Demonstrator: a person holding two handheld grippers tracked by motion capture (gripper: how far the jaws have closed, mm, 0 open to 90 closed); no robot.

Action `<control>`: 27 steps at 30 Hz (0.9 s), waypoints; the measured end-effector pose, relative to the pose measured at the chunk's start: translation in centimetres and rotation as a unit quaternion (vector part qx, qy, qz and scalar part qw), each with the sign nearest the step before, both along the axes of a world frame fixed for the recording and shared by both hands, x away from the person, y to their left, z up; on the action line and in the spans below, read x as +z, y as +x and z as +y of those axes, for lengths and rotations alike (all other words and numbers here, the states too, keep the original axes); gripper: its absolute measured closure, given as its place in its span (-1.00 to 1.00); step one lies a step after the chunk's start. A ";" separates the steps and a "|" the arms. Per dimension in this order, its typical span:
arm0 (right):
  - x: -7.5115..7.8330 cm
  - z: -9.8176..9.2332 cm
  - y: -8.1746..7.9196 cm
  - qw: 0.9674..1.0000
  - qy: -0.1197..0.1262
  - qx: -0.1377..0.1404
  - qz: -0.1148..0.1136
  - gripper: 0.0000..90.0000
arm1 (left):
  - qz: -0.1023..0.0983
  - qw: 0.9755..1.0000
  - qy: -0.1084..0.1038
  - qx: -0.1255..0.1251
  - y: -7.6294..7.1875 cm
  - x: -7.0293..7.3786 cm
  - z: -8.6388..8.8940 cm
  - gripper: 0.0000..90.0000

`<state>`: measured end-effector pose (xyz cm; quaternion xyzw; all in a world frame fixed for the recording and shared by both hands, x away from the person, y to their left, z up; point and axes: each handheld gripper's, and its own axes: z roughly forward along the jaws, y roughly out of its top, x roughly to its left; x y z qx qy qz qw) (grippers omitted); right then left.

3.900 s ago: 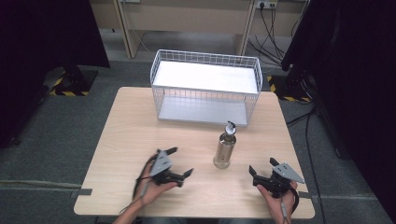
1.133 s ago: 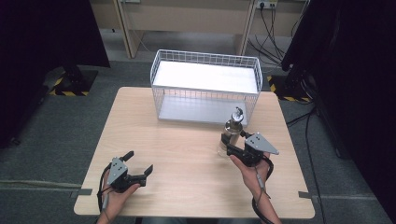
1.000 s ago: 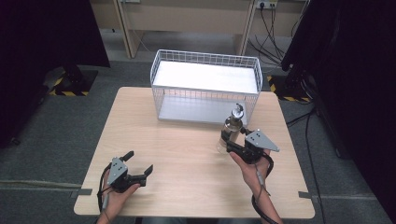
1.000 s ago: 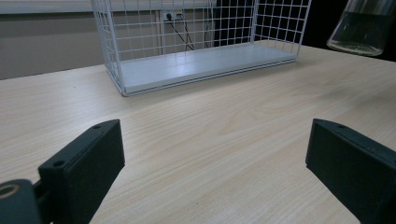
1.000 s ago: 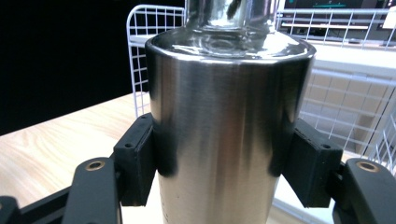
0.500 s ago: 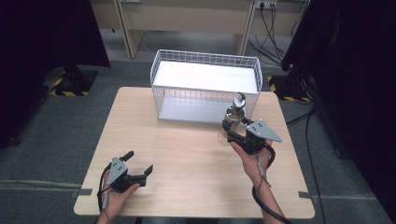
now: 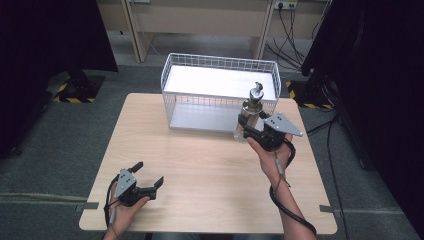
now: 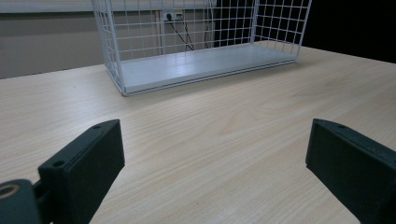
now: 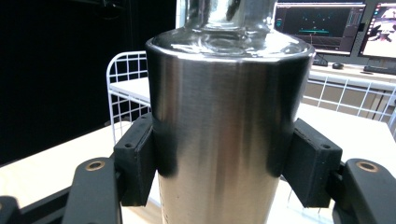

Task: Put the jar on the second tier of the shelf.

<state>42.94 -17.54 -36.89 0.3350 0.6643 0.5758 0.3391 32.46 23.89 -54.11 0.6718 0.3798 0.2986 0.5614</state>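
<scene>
A light wooden surface (image 7: 210, 155) is standing on grey carpeted floor (image 7: 65, 145), carrying a white wire basket (image 7: 220, 90) that is sitting at its far edge, its wood grain lying bare across the near half.

Robotics lab / test bay, bare wood table (image 7: 210, 165) on grey carpet floor (image 7: 60, 150), black curtains (image 7: 45, 40) both sides, wall sockets w/ loose cables (image 7: 290, 25), hazard-striped stand bases (image 7: 75, 92), monitors (image 9: 317, 21) on a desk behind.
</scene>
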 end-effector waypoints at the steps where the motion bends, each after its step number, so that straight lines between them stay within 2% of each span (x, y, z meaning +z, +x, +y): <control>1: 0.2 0.1 0.2 1.000 0.000 -0.001 -0.001 -0.22 | 0.000 1.000 0.000 0.000 0.0 0.0 0.0 -0.91; 27: 4.2 0.0 3.5 1.000 0.005 -0.026 -0.012 -0.22 | 0.001 1.000 -0.003 -0.001 0.0 0.0 0.1 -0.91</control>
